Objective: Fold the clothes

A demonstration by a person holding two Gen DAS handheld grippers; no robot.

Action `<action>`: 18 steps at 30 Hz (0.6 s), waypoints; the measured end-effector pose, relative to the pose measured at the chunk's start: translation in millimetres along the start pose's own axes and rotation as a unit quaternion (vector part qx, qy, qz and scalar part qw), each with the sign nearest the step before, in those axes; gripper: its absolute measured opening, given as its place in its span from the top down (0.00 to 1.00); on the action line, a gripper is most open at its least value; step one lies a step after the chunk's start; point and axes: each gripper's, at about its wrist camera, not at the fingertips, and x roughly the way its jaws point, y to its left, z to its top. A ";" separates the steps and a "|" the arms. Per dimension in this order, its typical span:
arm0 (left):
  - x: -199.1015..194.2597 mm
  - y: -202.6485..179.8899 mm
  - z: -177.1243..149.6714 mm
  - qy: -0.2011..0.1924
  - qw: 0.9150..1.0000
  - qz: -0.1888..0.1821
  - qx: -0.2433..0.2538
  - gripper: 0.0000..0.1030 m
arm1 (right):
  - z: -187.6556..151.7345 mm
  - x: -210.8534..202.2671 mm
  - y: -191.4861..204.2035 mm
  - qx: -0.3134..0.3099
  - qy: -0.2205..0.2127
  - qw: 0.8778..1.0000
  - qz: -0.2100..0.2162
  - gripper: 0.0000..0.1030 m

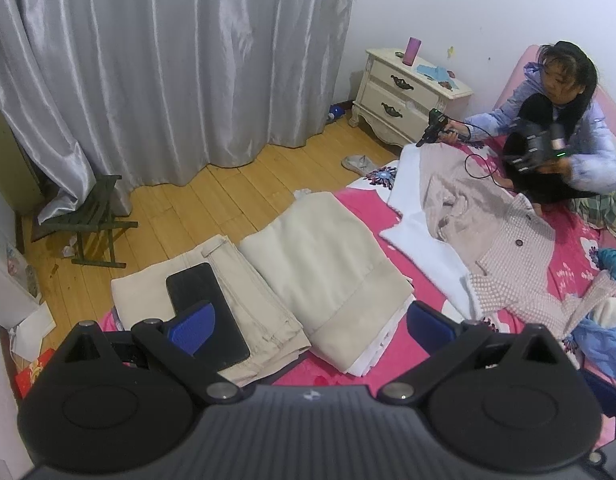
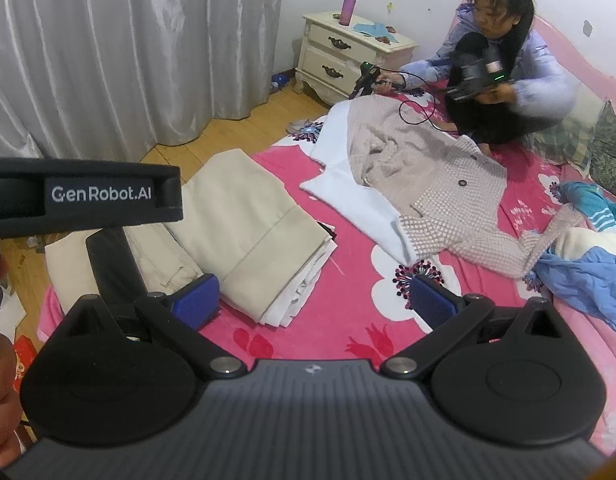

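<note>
Beige folded clothes (image 2: 248,232): long axis runs from near right toward the far-left floor.
Phone (image 1: 206,312): partly hidden.
Left tool (image 1: 310,326): open, empty.
Right tool (image 2: 314,300): open, empty.

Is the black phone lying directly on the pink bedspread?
No, the black phone rests on top of the folded beige trousers, not on the pink bedspread.

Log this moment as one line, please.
left gripper: open, empty | right gripper: open, empty | folded beige clothes: stacked | checked shirt: unfolded
</note>
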 end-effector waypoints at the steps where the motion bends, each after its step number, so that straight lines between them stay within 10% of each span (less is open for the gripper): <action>1: 0.3 0.0 -0.2 0.000 1.000 0.000 0.000 0.00 | -0.2 -0.3 -0.3 0.000 0.000 1.000 -0.001 0.01; 18: -0.1 0.2 -2.8 -0.001 1.000 0.003 -0.003 0.00 | -1.9 -2.1 1.0 -0.010 0.002 1.000 -0.006 0.01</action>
